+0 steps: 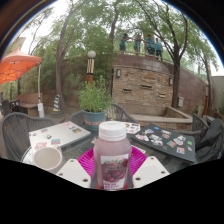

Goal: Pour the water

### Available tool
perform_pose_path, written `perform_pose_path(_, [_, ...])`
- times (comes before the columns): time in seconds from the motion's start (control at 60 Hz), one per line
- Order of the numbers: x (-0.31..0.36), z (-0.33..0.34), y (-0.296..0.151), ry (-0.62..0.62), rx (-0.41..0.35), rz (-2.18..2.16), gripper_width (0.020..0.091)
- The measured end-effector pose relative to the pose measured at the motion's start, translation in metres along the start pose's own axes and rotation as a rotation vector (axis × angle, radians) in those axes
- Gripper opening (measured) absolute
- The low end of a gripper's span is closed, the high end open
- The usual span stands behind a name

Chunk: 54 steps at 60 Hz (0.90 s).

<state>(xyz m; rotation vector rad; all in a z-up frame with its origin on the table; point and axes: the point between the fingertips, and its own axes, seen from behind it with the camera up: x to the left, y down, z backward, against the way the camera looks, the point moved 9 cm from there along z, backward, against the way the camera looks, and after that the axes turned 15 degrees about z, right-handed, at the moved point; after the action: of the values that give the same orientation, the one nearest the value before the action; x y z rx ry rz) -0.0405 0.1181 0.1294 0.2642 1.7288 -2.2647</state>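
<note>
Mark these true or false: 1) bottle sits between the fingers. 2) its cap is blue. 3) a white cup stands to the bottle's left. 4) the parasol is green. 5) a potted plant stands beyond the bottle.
1) True: the clear plastic bottle with pink label sits between the white gripper fingers, which close on its sides.
2) False: the cap is white.
3) True: the round white cup stands left of the bottle on the dark mesh table.
4) False: the orange parasol is orange.
5) True: the green potted plant stands beyond.
</note>
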Motion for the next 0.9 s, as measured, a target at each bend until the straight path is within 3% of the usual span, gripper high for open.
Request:
perform_pose_path(0.117, [0.001, -0.007, 0.032, -0.047, 0.003, -0.063, 0.0430])
perform_pose_path(0.15, [-0.002, -0.004, 0.029, -0.050, -0.057, -0.065, 0.0433])
perform_pose_path(0.2, [-0.001, -0.004, 0.034, -0.075, -0.080, -0.051, 0.0433])
perform_pose_path(0.367, [-0.004, 0.001, 0.034, -0.102, -0.102, -0.042, 0.0445])
perform_pose_path(0.483, [-0.002, -0.001, 0.034, -0.111, -0.060, -0.037, 0.0573])
perform_pose_path(0.567, [0.005, 0.004, 0.038, -0.178, 0.025, -0.029, 0.0834])
perform_pose_path(0.583, [0.005, 0.008, 0.036, -0.185, 0.033, -0.030, 0.0852])
perform_pose_path(0.9, [-0.005, 0.113, 0.001, -0.045, 0.140, -0.021, 0.0834])
